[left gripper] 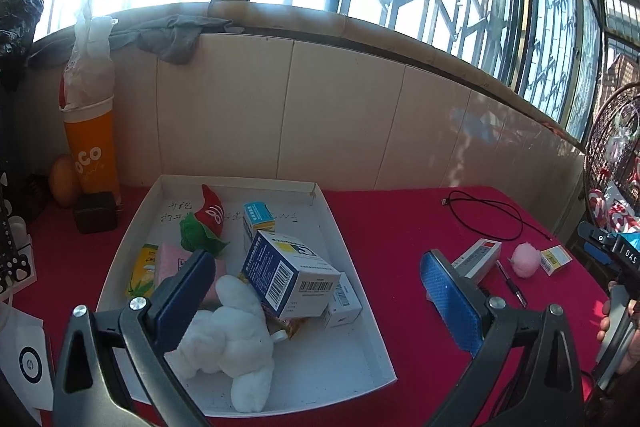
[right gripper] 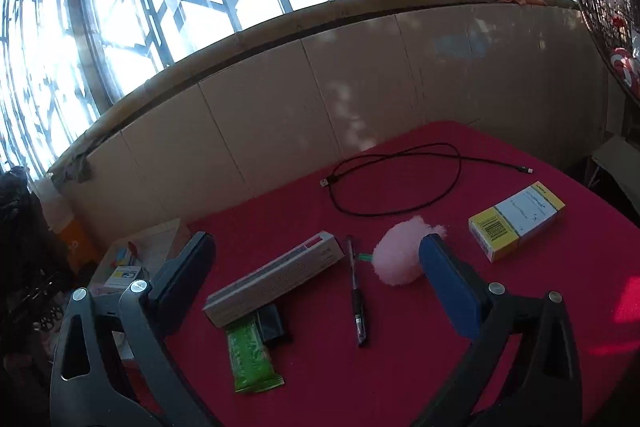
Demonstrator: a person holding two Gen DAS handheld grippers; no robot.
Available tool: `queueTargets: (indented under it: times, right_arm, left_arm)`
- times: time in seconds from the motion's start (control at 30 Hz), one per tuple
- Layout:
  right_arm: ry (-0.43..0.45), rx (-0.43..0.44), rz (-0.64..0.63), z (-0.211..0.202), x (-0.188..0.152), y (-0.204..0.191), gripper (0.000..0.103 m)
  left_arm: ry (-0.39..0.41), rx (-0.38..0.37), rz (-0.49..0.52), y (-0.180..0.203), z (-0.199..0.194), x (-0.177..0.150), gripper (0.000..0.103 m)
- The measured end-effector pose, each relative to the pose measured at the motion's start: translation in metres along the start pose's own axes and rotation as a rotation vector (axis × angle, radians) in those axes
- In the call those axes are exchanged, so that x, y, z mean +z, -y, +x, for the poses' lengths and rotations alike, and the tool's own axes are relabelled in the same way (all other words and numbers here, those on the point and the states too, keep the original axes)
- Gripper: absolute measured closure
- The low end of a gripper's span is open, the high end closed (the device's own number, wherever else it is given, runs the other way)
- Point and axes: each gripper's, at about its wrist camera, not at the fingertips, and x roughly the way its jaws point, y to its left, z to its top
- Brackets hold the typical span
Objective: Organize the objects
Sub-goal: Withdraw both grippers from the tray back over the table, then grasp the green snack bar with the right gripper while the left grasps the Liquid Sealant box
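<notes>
A white tray (left gripper: pixel 344 235) on the red table holds a blue-and-white box (left gripper: pixel 288 273), a white plush toy (left gripper: pixel 228 343), a red-and-green plush (left gripper: pixel 206 223), small boxes and snack packs. My left gripper (left gripper: pixel 316 271) hangs open above the tray, empty. My right gripper (right gripper: pixel 316 255) is open over loose items: a long beige box (right gripper: pixel 276 277), a pen (right gripper: pixel 357 301), a pink pom-pom (right gripper: pixel 398 259), a green snack bar (right gripper: pixel 252 357), a small black item (right gripper: pixel 274 323) and a yellow-and-white box (right gripper: pixel 516 223). In the left wrist view, the right gripper's body shows at the right edge.
A black cable (right gripper: pixel 400 179) loops at the back of the table. An orange cup (left gripper: pixel 94 147), a black charger (left gripper: pixel 96 213) and a mango-like fruit (left gripper: pixel 62 181) stand left of the tray. A tiled wall and barred windows close the far side. A hand (left gripper: pixel 612 323) holds the right tool.
</notes>
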Motion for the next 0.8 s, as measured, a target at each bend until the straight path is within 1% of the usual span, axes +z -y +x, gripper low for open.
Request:
queueTargets:
  times: [0.13,0.23,0.33,0.47,0.57,0.6,0.63,0.67,0.7,0.77,0.8]
  right_arm:
    - [-0.153,0.056,-0.078,0.024,-0.017,-0.006,0.000]
    - [-0.273,0.099,-0.141,0.045,-0.038,-0.015,0.000]
    - [-0.357,0.133,-0.227,0.063,-0.059,-0.031,0.000]
    - [-0.463,0.210,-0.304,0.087,-0.082,-0.059,0.003]
    - [-0.515,0.193,-0.375,0.102,-0.096,-0.078,0.010]
    - [-0.530,0.185,-0.389,0.107,-0.099,-0.082,0.016]
    - [-0.541,0.176,-0.401,0.111,-0.102,-0.086,0.019]
    - [-0.525,0.158,-0.430,0.112,-0.104,-0.090,0.020]
    - [-0.521,0.145,-0.461,0.115,-0.105,-0.095,0.024]
    - [-0.498,0.099,-0.528,0.116,-0.109,-0.102,0.036]
    - [-0.490,0.108,-0.537,0.114,-0.109,-0.103,0.048]
  left_arm:
    - [-0.038,-0.034,0.025,0.010,0.009,-0.005,0.000]
    - [-0.065,-0.063,0.061,0.020,0.015,-0.009,0.000]
    - [-0.088,-0.077,0.085,0.028,0.020,-0.013,0.000]
    - [-0.109,-0.086,0.087,0.032,0.024,-0.016,0.000]
    - [-0.121,-0.087,0.093,0.034,0.027,-0.017,0.000]
    - [-0.128,-0.089,0.097,0.035,0.029,-0.016,0.000]
    - [-0.140,-0.094,0.100,0.037,0.032,-0.016,0.000]
    - [-0.157,-0.103,0.104,0.040,0.037,-0.014,0.000]
    - [-0.172,-0.117,0.111,0.044,0.043,-0.011,0.000]
    - [-0.201,-0.142,0.132,0.055,0.055,-0.006,0.000]
    - [-0.218,-0.159,0.149,0.062,0.062,-0.004,0.000]
